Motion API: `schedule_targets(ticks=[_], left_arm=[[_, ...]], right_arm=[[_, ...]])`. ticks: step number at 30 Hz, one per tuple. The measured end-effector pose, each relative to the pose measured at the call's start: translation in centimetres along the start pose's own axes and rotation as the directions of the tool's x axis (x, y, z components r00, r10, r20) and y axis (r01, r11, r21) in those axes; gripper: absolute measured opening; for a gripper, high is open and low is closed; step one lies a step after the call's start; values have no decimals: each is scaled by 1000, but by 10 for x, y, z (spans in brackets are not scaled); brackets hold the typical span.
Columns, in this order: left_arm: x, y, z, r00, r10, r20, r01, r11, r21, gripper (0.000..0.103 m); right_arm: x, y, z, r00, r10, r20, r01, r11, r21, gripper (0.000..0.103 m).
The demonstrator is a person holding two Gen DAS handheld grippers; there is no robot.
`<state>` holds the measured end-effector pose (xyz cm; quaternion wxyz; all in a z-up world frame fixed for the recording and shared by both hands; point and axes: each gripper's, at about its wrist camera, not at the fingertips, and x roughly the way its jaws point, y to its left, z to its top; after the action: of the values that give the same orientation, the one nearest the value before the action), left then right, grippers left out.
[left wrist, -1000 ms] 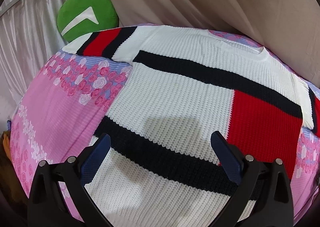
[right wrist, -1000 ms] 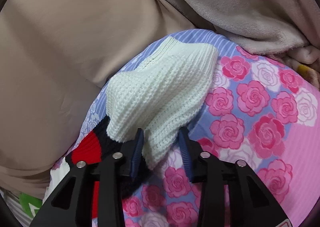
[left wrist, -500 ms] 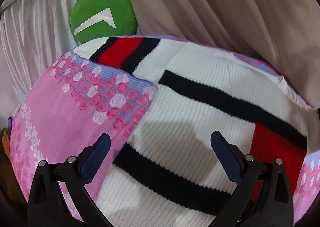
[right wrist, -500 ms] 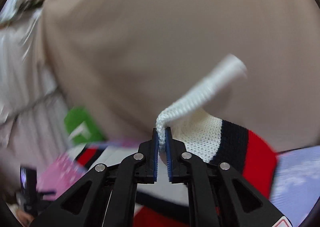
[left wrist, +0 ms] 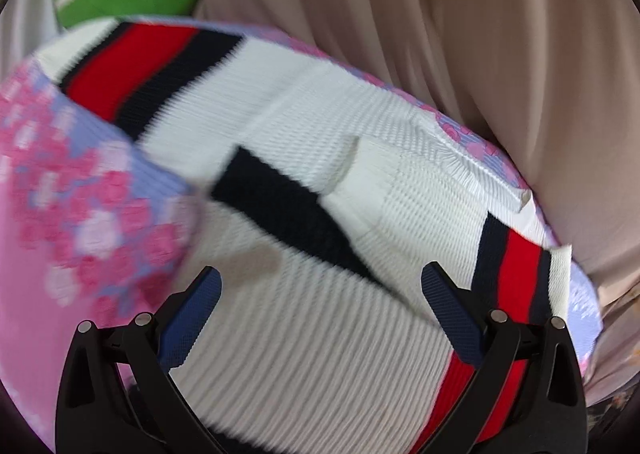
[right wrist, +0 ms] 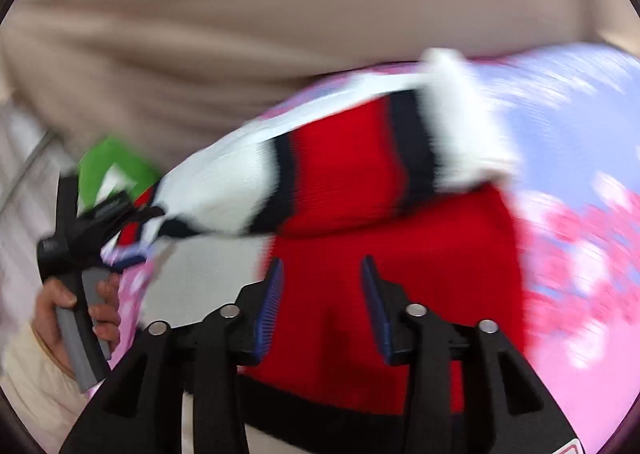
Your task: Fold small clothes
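**Inspector:** Right gripper, jaws opening, nothing between them. Left gripper spread wide, empty, over the sweater.

**Assistant:** Sweater's location?

**Inspector:** Flat on the floral sheet; right sleeve lies across the body.

**Assistant:** Risk?

**Inspector:** Springy knit; the sleeve may slide off. Far sleeve remains unfolded.
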<state>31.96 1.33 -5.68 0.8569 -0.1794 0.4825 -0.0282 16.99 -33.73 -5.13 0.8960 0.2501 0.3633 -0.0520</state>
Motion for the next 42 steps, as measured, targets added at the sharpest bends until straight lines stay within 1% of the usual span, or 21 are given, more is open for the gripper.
schedule_targets(ticks=[2,4,6,10,11,13,14,15,16,19,20,22,24,27,28,30,33,36,37,38,42], left_arm=[[20,-4,6,998,-47,-33,46,998,-33,95],[35,-8,10,996,-71,-49,68,996,-50,86],[47,-11,12,995,-87,-56,84,995,-53,68],[56,-22,17,988,-139,-64,138,990,-19,17],[55,-23,20,985,-158,-63,157,987,-20,9],[50,-27,26,983,-179,-39,179,984,-11,8],[43,-32,32,982,-190,-11,190,982,8,8],[36,-35,36,979,-203,17,203,979,19,8],[26,-39,42,974,-222,56,220,975,31,7],[7,-44,50,962,-242,124,237,970,54,8],[10,-45,48,969,-207,137,198,977,76,8],[32,-38,37,987,-135,86,128,988,89,8],[67,-27,21,996,-89,-26,89,995,33,7],[64,-29,14,994,-103,23,102,994,45,8],[65,-31,14,995,-97,27,96,994,50,8],[72,-34,11,996,-88,26,87,995,44,8],[61,-34,10,994,-107,28,106,993,46,12],[32,-14,15,991,-113,78,111,993,39,27],[23,-5,18,990,-101,96,99,995,29,47],[11,13,23,990,-72,121,72,997,5,61],[-16,95,51,979,81,189,-58,991,-120,70]], right_arm=[[-5,-27,6,999,-40,19,39,996,78,46],[-9,-49,9,999,-28,43,21,988,155,51],[-8,-73,12,997,-6,73,-12,972,235,56],[13,-90,24,994,28,108,-64,936,346,56],[17,-95,28,992,40,120,-81,928,365,56],[26,-100,36,988,53,142,-105,914,392,56],[31,-100,42,988,61,144,-115,908,404,48],[37,-100,47,987,72,141,-124,903,412,14],[39,-98,53,986,80,149,-136,902,411,11],[7,-81,66,948,84,306,-186,929,321,10],[3,-79,63,948,58,314,-154,944,290,10],[33,-89,60,983,-28,180,-25,959,281,9],[55,-98,53,995,-82,64,59,951,304,9],[24,-80,61,979,-34,201,-17,968,250,9],[25,-78,63,977,-61,204,14,974,224,9],[53,-90,59,992,-110,66,91,965,245,7],[39,-78,59,990,-124,72,104,968,228,10],[9,-48,54,984,-144,104,128,981,146,16],[0,-38,49,985,-145,99,134,984,114,16],[-6,-26,36,987,-135,90,129,989,66,16],[-22,16,-18,994,-112,3,112,987,-119,17]])
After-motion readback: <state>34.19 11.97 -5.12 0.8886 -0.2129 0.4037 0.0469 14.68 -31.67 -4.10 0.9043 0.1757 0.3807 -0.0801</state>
